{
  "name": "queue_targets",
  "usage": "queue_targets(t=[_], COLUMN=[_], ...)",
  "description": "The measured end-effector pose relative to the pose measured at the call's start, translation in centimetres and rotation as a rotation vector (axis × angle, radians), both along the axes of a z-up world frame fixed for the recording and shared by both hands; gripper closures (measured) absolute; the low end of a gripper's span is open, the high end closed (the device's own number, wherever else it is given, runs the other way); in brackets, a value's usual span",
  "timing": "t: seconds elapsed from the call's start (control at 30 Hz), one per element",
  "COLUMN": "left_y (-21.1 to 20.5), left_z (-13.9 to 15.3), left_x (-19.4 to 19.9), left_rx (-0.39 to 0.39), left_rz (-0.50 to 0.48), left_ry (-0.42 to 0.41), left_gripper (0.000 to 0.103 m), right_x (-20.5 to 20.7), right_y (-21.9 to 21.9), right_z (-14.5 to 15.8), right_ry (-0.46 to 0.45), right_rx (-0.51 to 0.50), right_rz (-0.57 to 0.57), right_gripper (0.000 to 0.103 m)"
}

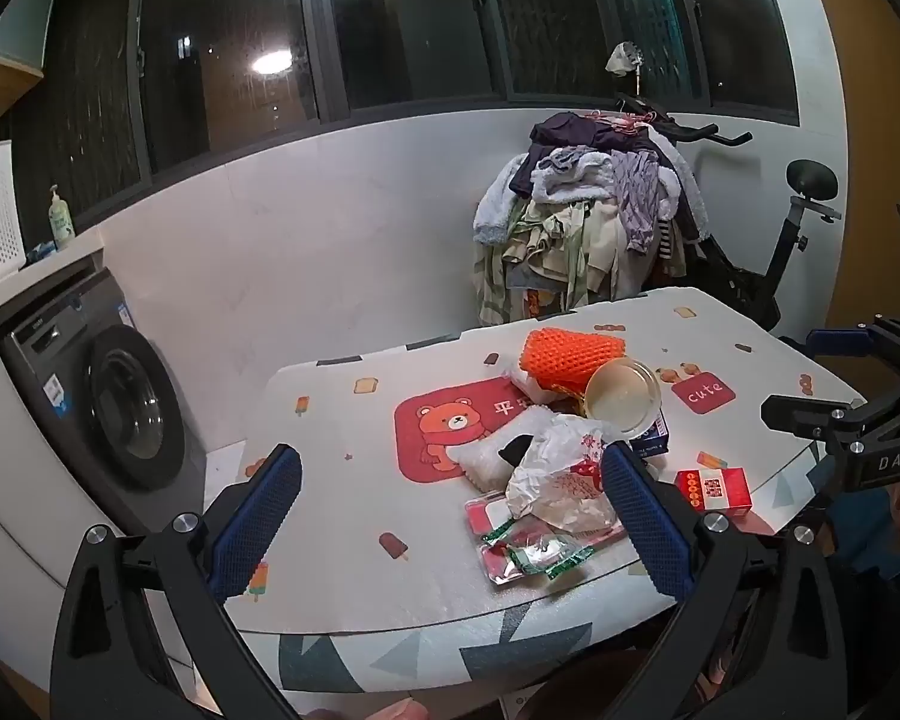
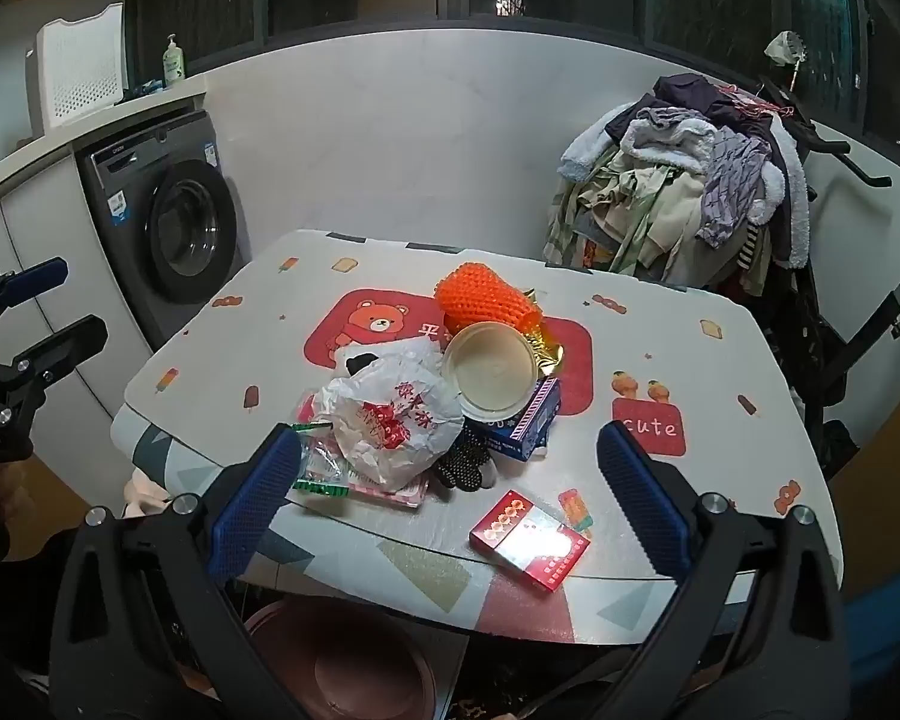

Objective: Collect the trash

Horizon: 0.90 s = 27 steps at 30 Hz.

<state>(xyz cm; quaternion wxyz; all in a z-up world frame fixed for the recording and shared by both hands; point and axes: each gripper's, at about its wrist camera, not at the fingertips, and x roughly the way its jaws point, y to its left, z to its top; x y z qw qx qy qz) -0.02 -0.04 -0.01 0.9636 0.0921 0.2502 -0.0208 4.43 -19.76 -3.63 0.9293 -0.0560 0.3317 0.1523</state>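
Red box [image 2: 529, 542] lies between the open right hand-held gripper [image 2: 450, 504] fingers.

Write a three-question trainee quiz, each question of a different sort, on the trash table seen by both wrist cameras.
1. True or false: the left claw grips the white plastic bag.
2. Which item lies alone nearest the table's front edge? A) red box B) orange foam net C) paper bowl
3. Fill in: the paper bowl leans tipped on the ____ box.

Key: 1 false, both claws open and empty; 2 A; 3 blue.
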Motion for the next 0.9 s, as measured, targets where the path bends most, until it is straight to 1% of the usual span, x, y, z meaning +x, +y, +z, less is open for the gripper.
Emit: queue_targets(t=[0.13, 0.17, 0.3, 0.4, 0.47, 0.9], left_y=[0.0, 0.2, 0.1, 0.1, 0.1, 0.1], left_z=[0.0, 0.4, 0.1, 0.0, 0.0, 0.0], left_x=[0.1, 0.2, -0.2, -0.3, -0.3, -0.4], left_rx=[-0.004, -0.005, -0.001, -0.001, -0.002, -0.003], left_rz=[0.002, 0.003, 0.001, 0.0, -0.002, -0.001], left_ry=[0.004, 0.003, -0.016, -0.018, -0.018, -0.016], left_gripper=[0.005, 0.005, 0.005, 0.005, 0.005, 0.005], right_x=[-0.2, -0.1, 0.0, -0.4, -0.5, -0.6], right_y=[0.2, 0.3, -0.6, -0.2, -0.5, -0.5], right_z=[-0.4, -0.6, 1.1, 0.3, 0.8, 0.8], right_ry=[-0.008, -0.006, -0.003, -0.026, -0.026, -0.03], right_rx=[0.0, -0.001, -0.002, 0.002, 0.003, 0.002], right_rz=[0.001, 0.002, 0.002, -0.003, -0.003, -0.005], right_gripper=[0.006, 0.006, 0.006, 0.006, 0.006, 0.006])
